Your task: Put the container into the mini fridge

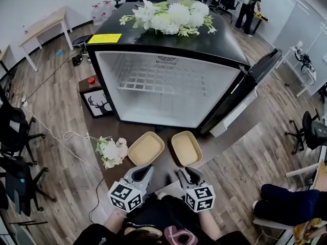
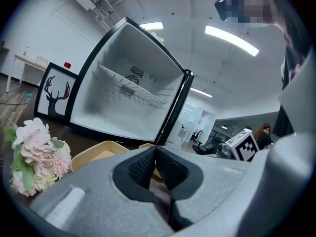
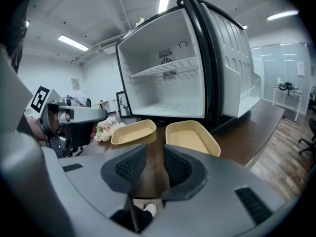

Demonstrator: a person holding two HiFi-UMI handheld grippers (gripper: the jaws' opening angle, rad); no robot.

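Two shallow tan containers lie side by side on the dark table, the left container (image 1: 146, 148) (image 3: 134, 133) (image 2: 96, 153) and the right container (image 1: 186, 148) (image 3: 192, 137). Behind them stands the black mini fridge (image 1: 168, 93) (image 3: 168, 83) (image 2: 118, 102), its door (image 1: 240, 93) swung wide to the right and its white inside bare apart from a wire shelf. My left gripper (image 1: 144, 170) (image 2: 154, 154) hovers just short of the left container, its pads together and nothing in them. My right gripper (image 1: 188, 173) (image 3: 155, 154) sits just short of the right container, jaws apart and empty.
A bunch of pale flowers (image 1: 111, 151) (image 2: 34, 152) lies left of the containers. A framed deer picture (image 1: 98, 103) (image 2: 55, 94) leans by the fridge's left side. More flowers (image 1: 171, 17) rest on the fridge top. Office chairs (image 1: 15, 131) stand at the left, and a cable (image 1: 56, 139) runs across the floor.
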